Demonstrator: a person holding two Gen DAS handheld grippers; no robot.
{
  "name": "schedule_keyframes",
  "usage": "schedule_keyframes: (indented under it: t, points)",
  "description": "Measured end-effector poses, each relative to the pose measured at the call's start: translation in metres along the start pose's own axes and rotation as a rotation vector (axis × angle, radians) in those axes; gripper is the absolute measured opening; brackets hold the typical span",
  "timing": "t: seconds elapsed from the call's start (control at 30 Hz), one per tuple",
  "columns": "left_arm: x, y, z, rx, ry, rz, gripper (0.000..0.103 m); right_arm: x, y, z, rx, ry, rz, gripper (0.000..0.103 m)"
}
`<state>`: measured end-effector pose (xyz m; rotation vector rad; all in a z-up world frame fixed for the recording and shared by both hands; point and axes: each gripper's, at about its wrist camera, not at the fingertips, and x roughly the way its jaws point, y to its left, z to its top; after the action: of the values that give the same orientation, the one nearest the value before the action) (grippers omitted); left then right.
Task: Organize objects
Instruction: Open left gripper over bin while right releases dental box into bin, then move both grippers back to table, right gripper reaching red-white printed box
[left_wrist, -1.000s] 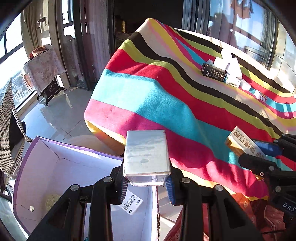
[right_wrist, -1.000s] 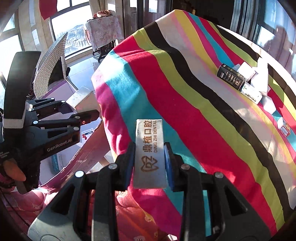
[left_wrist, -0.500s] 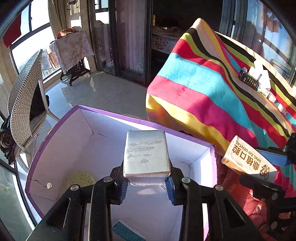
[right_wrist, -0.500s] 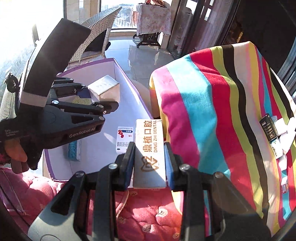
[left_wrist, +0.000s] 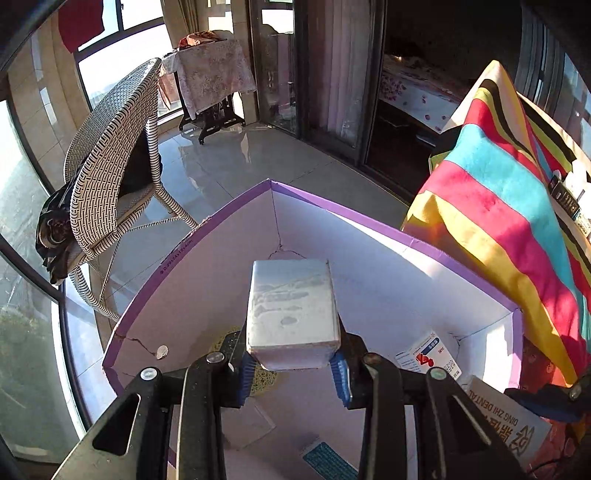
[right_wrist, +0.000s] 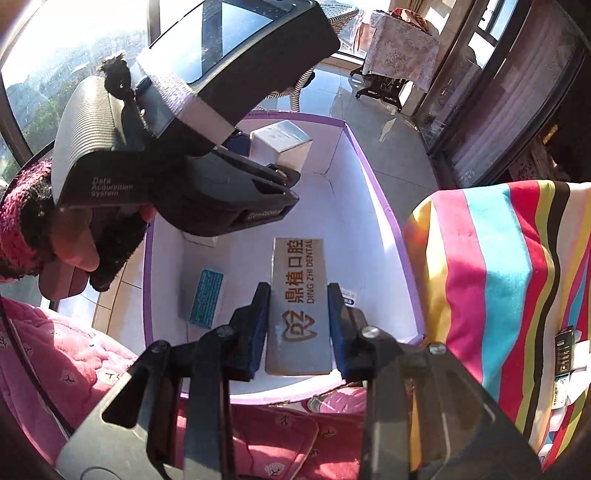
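Observation:
My left gripper (left_wrist: 293, 363) is shut on a silvery white box (left_wrist: 291, 310) and holds it above the open purple-rimmed carton (left_wrist: 373, 221). That same silvery box (right_wrist: 279, 146) shows in the right wrist view, in front of the left gripper's black body. My right gripper (right_wrist: 298, 325) is shut on a flat grey box printed DING ZHI DENTAL (right_wrist: 299, 302), held over the near side of the carton (right_wrist: 380, 199). The dental box's end (left_wrist: 506, 424) pokes in at the lower right of the left wrist view.
Inside the carton lie a small red-and-blue medicine box (left_wrist: 428, 356) and a white box with a teal label (right_wrist: 205, 297). A striped cloth covers the table (right_wrist: 498, 266) on the right, with small boxes (right_wrist: 565, 354) on it. A wicker chair (left_wrist: 107, 184) stands on the tiled floor; pink quilted fabric (right_wrist: 74, 369) lies below.
Both grippers swung with their boxes from over the striped table to over the open carton. The carton's inside now fills the middle of both views; the grips are unchanged.

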<state>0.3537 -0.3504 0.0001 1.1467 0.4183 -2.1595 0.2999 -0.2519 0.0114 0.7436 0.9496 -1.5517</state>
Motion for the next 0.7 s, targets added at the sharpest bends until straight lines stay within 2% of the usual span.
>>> schedule_keyframes:
  t: [0.07,0.13,0.17,0.2,0.23,0.33,0.47,0.57,0.7]
  points:
    - [0.002,0.005,0.002,-0.005,0.0,0.04,0.039,0.002,0.002,0.001,0.016,-0.017,0.021,0.035]
    - [0.005,0.009,0.003,-0.016,0.011,0.081,0.057,0.002,0.0,-0.001,0.042,-0.03,0.033,0.039]
    - [0.006,0.011,0.003,-0.026,0.017,0.087,0.072,0.0,-0.002,-0.001,0.058,-0.04,0.031,0.046]
    - [0.006,0.012,0.002,-0.038,0.017,0.082,0.079,-0.003,-0.005,-0.002,0.075,-0.052,0.025,0.05]
    - [0.005,0.012,0.002,-0.049,0.013,0.072,0.081,-0.007,-0.007,-0.003,0.095,-0.07,0.021,0.055]
    - [0.002,0.006,0.002,-0.052,0.004,0.04,0.082,-0.025,-0.024,-0.013,0.16,-0.113,-0.001,0.062]
    - [-0.001,-0.022,0.007,-0.019,-0.008,-0.016,0.083,-0.041,-0.064,-0.035,0.288,-0.116,-0.099,0.068]
    - [-0.011,-0.06,0.015,0.039,-0.035,-0.108,0.083,-0.055,-0.108,-0.07,0.449,-0.101,-0.173,0.071]
    - [-0.024,-0.146,0.022,0.217,-0.041,-0.267,0.084,-0.083,-0.174,-0.134,0.744,-0.086,-0.286,0.073]
